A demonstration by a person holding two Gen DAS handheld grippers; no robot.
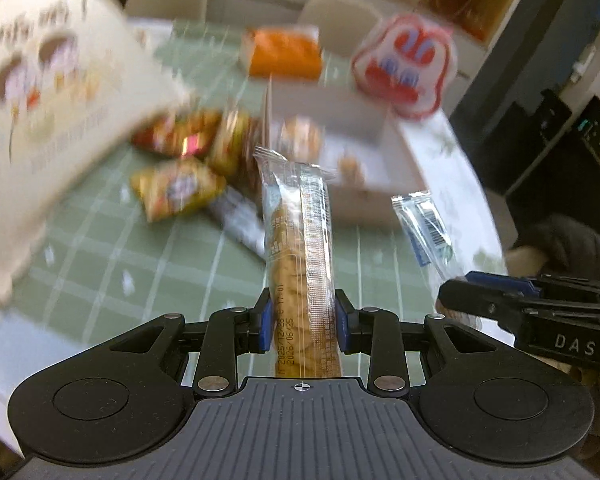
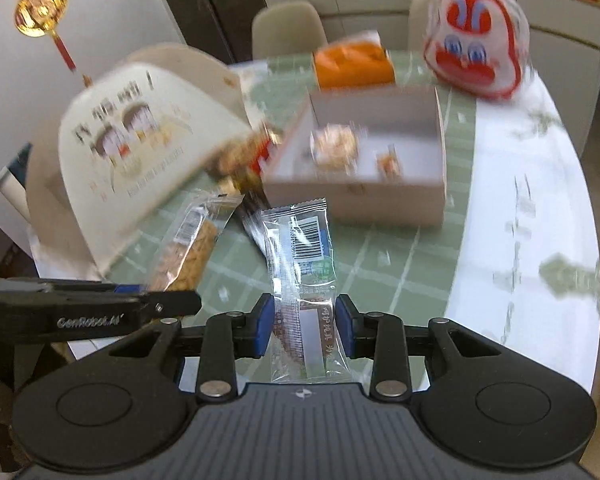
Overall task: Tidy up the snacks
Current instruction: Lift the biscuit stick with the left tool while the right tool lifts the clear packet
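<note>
My left gripper (image 1: 302, 320) is shut on a long clear packet of golden biscuits (image 1: 300, 248), held lengthwise above the green checked tablecloth (image 1: 112, 264). My right gripper (image 2: 302, 320) is shut on a clear wrapper with a barcode and a brown bar (image 2: 302, 276). Each gripper shows in the other's view: the right one (image 1: 452, 304) with its wrapper (image 1: 422, 224), the left one (image 2: 180, 300) with the biscuit packet (image 2: 192, 248). Ahead stands an open white box (image 2: 380, 196) holding two small snacks (image 2: 336, 146). Loose yellow and red snack packs (image 1: 176, 188) lie left of the box.
A large cream printed bag or lid (image 2: 140, 136) stands at the left. An orange pack (image 2: 354, 62) and a red-and-white cartoon-face bag (image 2: 476, 44) sit behind the box. Chairs (image 2: 288, 28) stand beyond the table. The table's rounded edge (image 2: 580, 208) runs along the right.
</note>
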